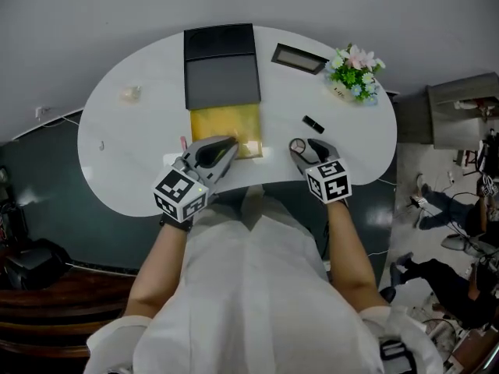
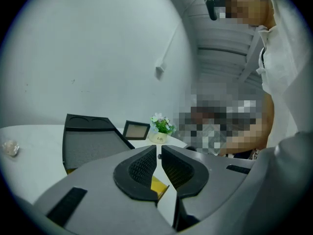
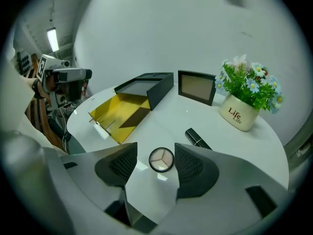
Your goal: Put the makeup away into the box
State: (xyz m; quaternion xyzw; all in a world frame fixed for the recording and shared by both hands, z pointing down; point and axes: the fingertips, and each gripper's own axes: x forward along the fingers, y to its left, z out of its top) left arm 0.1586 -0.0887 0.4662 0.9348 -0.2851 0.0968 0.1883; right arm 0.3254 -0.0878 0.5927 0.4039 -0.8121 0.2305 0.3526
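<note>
A small round compact (image 3: 161,159) with a pale three-part pan lies on the white table (image 3: 161,124). It sits between the fingers of my right gripper (image 3: 155,153), which is open with its pads off the compact. A black lipstick (image 3: 197,137) lies just beyond it. The box (image 1: 224,129) stands open, with a yellow inside and its black lid (image 1: 221,66) folded back. My left gripper (image 1: 228,144) hovers over the box's near right corner. In the left gripper view its fingers (image 2: 142,168) are together with nothing between them.
A dark picture frame (image 1: 299,58) and a pot of flowers (image 1: 355,72) stand at the back right of the table. A crumpled clear scrap (image 1: 130,93) lies at the far left. A thin pink item (image 1: 183,142) lies left of the box. The table's curved front edge is close to the person.
</note>
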